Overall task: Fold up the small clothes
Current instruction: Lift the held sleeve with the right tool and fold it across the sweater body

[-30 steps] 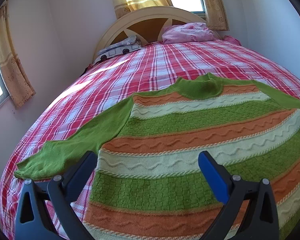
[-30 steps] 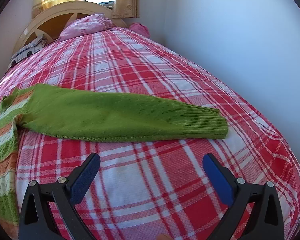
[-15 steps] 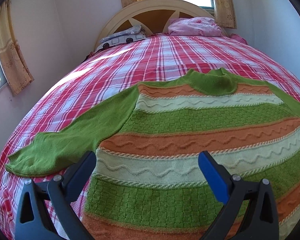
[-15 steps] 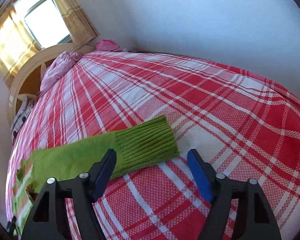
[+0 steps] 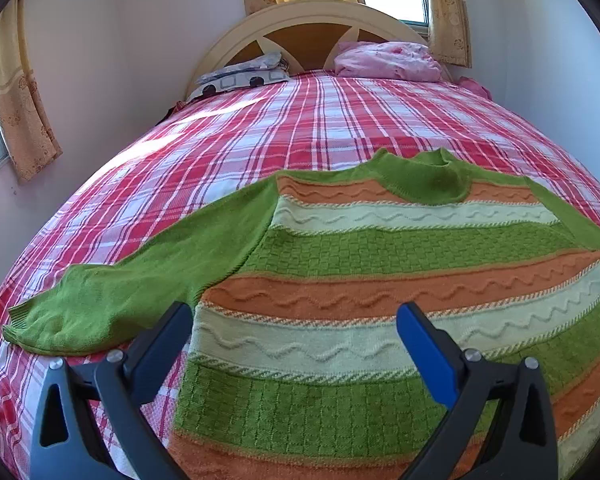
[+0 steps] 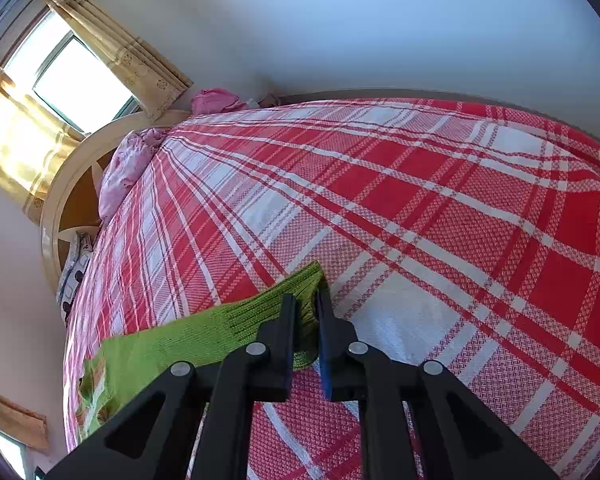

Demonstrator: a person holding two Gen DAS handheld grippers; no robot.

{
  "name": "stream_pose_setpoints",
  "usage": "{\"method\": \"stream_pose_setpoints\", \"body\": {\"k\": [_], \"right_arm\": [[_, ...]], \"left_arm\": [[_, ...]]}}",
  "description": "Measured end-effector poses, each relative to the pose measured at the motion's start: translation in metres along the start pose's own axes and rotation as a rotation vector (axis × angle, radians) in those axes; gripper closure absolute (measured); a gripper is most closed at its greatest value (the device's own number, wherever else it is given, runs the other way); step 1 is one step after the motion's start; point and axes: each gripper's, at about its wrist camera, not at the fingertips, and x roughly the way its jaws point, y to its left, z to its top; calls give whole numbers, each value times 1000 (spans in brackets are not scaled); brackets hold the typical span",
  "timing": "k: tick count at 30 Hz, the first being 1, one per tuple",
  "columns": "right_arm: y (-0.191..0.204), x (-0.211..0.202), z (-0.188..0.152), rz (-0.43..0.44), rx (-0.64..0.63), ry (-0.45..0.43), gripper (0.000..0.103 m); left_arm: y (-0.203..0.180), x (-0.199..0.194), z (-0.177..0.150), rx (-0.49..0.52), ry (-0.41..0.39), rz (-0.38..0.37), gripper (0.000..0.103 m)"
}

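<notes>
Sweater (image 5: 380,280) lies flat, sleeves stretched sideways. Right gripper (image 6: 307,316) pinches the right cuff (image 6: 295,292); the body lies leftward. Left gripper (image 5: 295,332) hovers spread over the hem.

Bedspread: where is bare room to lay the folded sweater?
Free: the plaid bedspread between the sweater collar and the pillows, and beyond the cuff held by the right gripper. The near end is crowded.

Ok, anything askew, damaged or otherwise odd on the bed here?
Nothing stands out. The striped sweater lies flat on the plaid bedspread with its left sleeve spread out. The right claw is shut on the other sleeve's cuff; the left claw is open above the sweater.
</notes>
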Motion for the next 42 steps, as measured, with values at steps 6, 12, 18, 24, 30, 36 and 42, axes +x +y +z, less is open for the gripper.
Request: {"method": "stream_pose_setpoints", "body": {"k": [6, 12, 18, 24, 30, 36, 42], "right_arm": [[37, -24, 19, 33, -69, -71, 95], [114, -49, 35, 91, -227, -131, 96], [193, -65, 31, 146, -375, -167, 96], [256, -69, 15, 204, -480, -176, 96], [321, -75, -4, 262, -587, -185, 96], [397, -84, -31, 318, -720, -207, 97], [469, -81, -80, 383, -857, -190, 97]], "left_arm": [[7, -3, 0, -16, -6, -9, 0], [13, -12, 0, -31, -21, -33, 0], [21, -20, 0, -51, -36, -48, 0], [33, -25, -3, -69, -41, -60, 0], [45, -29, -7, -99, -46, -83, 0], [52, -34, -10, -112, -64, -95, 0], [67, -31, -13, -132, -60, -88, 0]]}}
